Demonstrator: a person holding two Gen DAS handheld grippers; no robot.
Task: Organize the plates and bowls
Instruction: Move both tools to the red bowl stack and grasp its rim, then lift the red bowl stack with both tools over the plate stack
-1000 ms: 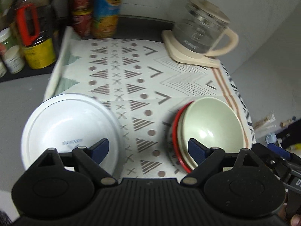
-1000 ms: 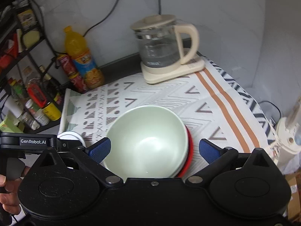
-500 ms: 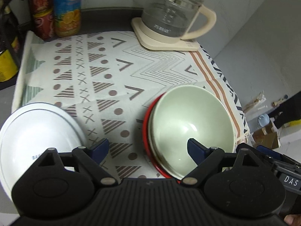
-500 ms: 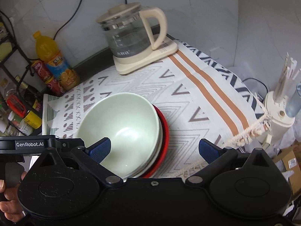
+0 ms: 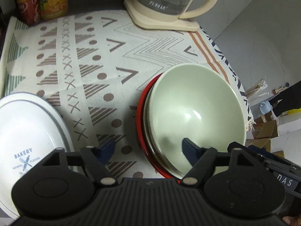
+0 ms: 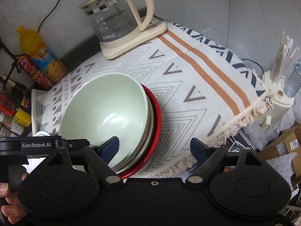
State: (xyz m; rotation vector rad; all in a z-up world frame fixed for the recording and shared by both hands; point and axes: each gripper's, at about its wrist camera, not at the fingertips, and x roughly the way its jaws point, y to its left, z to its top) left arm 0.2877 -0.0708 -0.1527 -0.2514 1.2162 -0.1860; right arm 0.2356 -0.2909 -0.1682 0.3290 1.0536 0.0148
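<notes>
A pale green bowl [image 5: 195, 111] sits on top of a stack that ends in a red plate [image 5: 140, 116] on the patterned cloth. It also shows in the right wrist view [image 6: 105, 109] with the red plate [image 6: 156, 124] under it. A white "BAKERY" plate [image 5: 24, 139] lies to the left. My left gripper [image 5: 148, 148] is open, its right finger over the bowl's near rim. My right gripper [image 6: 155, 146] is open, its left finger at the bowl's near rim and its right finger off the stack.
A glass kettle on a cream base [image 5: 165, 1] [image 6: 120, 18] stands at the back. An orange drink bottle [image 6: 41, 54] and red cans [image 5: 26, 7] stand at the back left. The table edge with a fringe [image 6: 225, 122] is to the right.
Both grippers have shifted right and come closer to the stack. The green bowl looms larger and the white plate has slid to the left edge of the left wrist view.
</notes>
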